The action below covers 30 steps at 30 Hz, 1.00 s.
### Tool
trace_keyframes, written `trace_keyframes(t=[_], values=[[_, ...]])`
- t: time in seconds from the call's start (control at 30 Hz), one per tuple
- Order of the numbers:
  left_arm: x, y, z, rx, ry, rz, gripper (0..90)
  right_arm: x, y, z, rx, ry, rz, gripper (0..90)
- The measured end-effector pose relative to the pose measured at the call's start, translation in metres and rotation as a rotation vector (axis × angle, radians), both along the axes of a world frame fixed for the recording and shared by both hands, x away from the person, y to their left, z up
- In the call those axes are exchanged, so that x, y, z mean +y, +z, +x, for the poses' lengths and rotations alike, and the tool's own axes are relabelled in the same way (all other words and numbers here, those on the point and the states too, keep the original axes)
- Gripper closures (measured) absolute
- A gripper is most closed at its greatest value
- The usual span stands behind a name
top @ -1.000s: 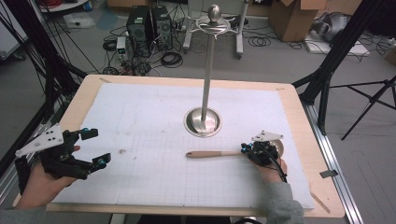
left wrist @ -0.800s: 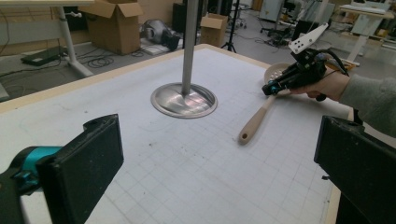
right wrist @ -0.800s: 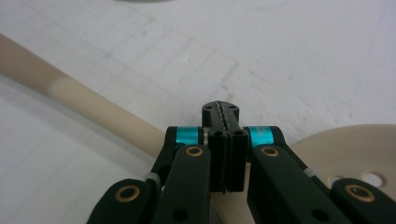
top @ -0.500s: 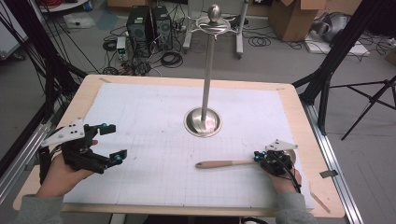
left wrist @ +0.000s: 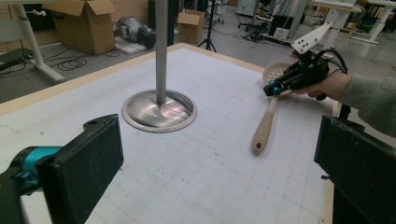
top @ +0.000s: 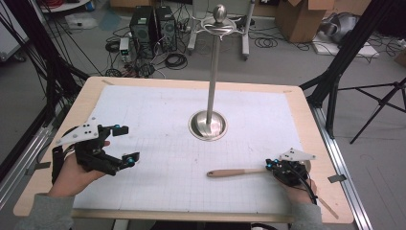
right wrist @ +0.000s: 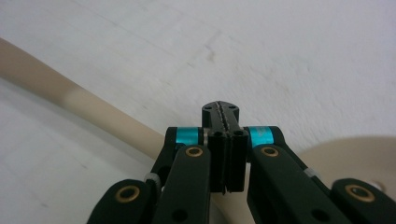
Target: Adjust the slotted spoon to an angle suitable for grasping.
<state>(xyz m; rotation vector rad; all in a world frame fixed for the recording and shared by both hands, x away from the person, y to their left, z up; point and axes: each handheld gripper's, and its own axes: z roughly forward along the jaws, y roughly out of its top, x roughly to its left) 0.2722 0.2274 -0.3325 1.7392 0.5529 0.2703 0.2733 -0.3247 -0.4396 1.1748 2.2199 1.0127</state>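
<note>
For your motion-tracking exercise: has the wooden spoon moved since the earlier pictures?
Yes. The wooden spoon, under the shut right gripper, has slid right and toward the table's near edge, away from the stand base.

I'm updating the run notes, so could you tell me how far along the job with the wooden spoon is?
Nothing looks finished: the wooden spoon lies flat on the table, apart from the metal stand. In hand: the right tongs, shut, sit over its neck. The left tongs hover open, empty. Left, probably: lifting it to the stand.

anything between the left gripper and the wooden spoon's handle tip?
Nothing: in the high view, bare gridded mat runs from the left gripper to the wooden spoon. The left gripper view agrees; the metal stand sits off that line.
</note>
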Motion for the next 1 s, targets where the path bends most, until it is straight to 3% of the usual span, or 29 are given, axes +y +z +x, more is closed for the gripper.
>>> trace_keyframes(t=[0.1, 0.13, 0.17, 0.3, 0.47, 0.53, 0.6, 0.63, 0.9, 1.0], values=[[0.002, 0.0, 0.0, 0.001, 0.006, 0.0, 1.7, 0.013, 0.013, -0.004, -0.043, 0.064, 0.067, 90.0], [0.002, 0.0, 0.0, 0.001, 0.005, -0.002, 1.7, 0.013, 0.013, -0.004, -0.043, 0.064, 0.067, 90.0], [0.003, 0.001, 0.0, 0.0, 0.007, -0.004, 1.8, 0.022, 0.018, -0.006, -0.06, 0.109, 0.104, 90.0], [0.004, 0.002, -0.001, -0.005, 0.009, -0.01, 1.7, 0.032, 0.021, -0.008, -0.052, 0.155, 0.136, 90.0], [0.006, 0.002, -0.002, -0.002, 0.012, -0.016, 1.7, 0.051, 0.016, -0.011, -0.013, 0.231, 0.138, 90.0], [0.007, 0.002, -0.001, -0.003, 0.014, -0.014, 1.7, 0.064, 0.011, -0.012, -0.003, 0.301, 0.124, 90.0], [0.007, 0.002, -0.001, -0.003, 0.016, -0.013, 1.7, 0.068, 0.009, -0.012, 0.003, 0.316, 0.12, 90.0], [0.008, 0.001, -0.001, -0.002, 0.017, -0.013, 1.7, 0.076, 0.005, -0.012, 0.019, 0.353, 0.128, 90.0], [0.011, 0.003, -0.004, -0.006, 0.025, -0.016, 1.7, 0.097, -0.002, -0.013, 0.045, 0.436, 0.085, 90.0], [0.013, 0.002, -0.005, -0.006, 0.03, -0.016, 1.8, 0.099, -0.005, -0.01, 0.056, 0.438, 0.071, 90.0]])
